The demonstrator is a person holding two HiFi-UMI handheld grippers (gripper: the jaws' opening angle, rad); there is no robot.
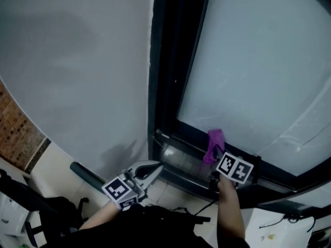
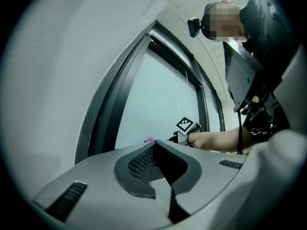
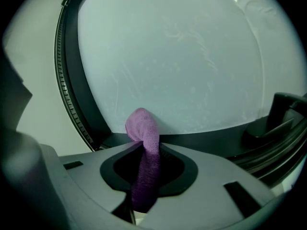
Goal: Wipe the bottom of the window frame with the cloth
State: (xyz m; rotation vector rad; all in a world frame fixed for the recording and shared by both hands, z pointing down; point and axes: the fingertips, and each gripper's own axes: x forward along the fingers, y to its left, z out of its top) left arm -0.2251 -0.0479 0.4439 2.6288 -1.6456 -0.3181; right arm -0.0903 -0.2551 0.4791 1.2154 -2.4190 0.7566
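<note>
One purple terry cloth (image 3: 143, 128), clamped in the right hand-held gripper (image 3: 144, 146), meets the bottom of the black window frame (image 3: 206, 140); left hand-held gripper (image 2: 153, 145) closed, empty.

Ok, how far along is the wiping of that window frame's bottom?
Done: the right gripper is clamped on the purple cloth. In hand: its tip sits at the black window frame's bottom rail, near the left corner. Left: likely the rail rightward; no wiped trace shows.

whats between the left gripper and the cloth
In the head view, only the bottom track of the window frame lies between the left gripper and the purple cloth, which the right gripper holds.
</note>
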